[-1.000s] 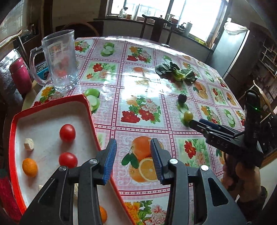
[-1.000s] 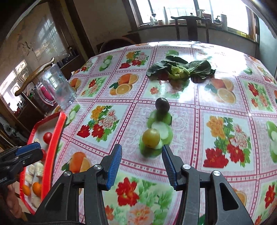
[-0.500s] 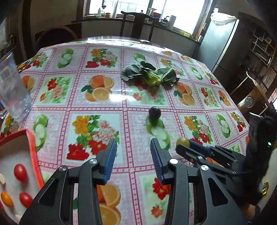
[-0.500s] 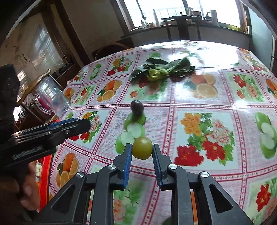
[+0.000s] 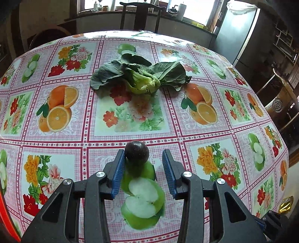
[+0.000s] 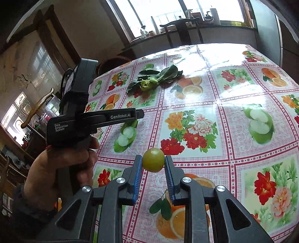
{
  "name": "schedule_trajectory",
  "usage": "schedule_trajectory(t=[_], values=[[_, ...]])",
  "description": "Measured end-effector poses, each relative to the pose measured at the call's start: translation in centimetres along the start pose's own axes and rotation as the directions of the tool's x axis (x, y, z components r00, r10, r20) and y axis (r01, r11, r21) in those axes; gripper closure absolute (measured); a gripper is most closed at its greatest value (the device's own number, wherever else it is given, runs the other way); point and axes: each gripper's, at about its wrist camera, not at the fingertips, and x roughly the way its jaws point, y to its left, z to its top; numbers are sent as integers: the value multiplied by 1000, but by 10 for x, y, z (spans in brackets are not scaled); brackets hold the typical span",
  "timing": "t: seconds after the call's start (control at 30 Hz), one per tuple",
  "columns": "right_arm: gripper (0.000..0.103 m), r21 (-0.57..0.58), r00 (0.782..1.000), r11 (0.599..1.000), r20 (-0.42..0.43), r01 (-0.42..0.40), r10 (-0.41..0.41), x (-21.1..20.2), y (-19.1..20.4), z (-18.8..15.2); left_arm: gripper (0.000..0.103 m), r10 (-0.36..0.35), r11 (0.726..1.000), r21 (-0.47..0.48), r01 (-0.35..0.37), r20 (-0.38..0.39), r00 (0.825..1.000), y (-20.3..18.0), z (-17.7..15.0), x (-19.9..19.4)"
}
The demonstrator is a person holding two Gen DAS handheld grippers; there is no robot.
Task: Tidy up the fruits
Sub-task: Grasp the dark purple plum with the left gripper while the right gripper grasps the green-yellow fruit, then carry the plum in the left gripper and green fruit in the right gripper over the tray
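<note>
A dark purple plum point(image 5: 136, 152) sits on the fruit-print tablecloth. My left gripper point(image 5: 143, 157) is open around it, its left pad touching the plum and its right pad apart. My right gripper point(image 6: 153, 162) is shut on a small green fruit point(image 6: 153, 159) and holds it above the table. The left gripper's body point(image 6: 89, 119) shows in the right wrist view, held in a hand; the plum is hidden there.
A leafy green vegetable point(image 5: 138, 77) lies on the table beyond the plum; it also shows in the right wrist view point(image 6: 155, 79). The red tray's rim point(image 5: 7, 222) shows at the lower left. A dark chair point(image 5: 142, 16) stands behind the table.
My left gripper moved forward from the tray to straddle the plum. My right gripper closed on the green fruit and lifted it off the table.
</note>
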Motion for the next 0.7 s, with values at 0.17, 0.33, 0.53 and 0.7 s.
schedule_trajectory(t=[0.17,0.33,0.53,0.7], values=[[79,10,1000,1000,13,-9,8,-7,1,-2,82,24,999,23,-25,29,999,3,-7,-4],[79,7,999,1000,22,-26,26,-15,9,-6,83,-13,1000,0,13,37,999,14,-25,-25],[79,-8,998,999,30,-52,52,-30,24,-16,83,-53,998,-31,55,66,996,28,-59,-62],[79,-27,997,997,37,-70,71,-40,38,-24,83,-72,996,-53,78,98,993,33,-79,-90]])
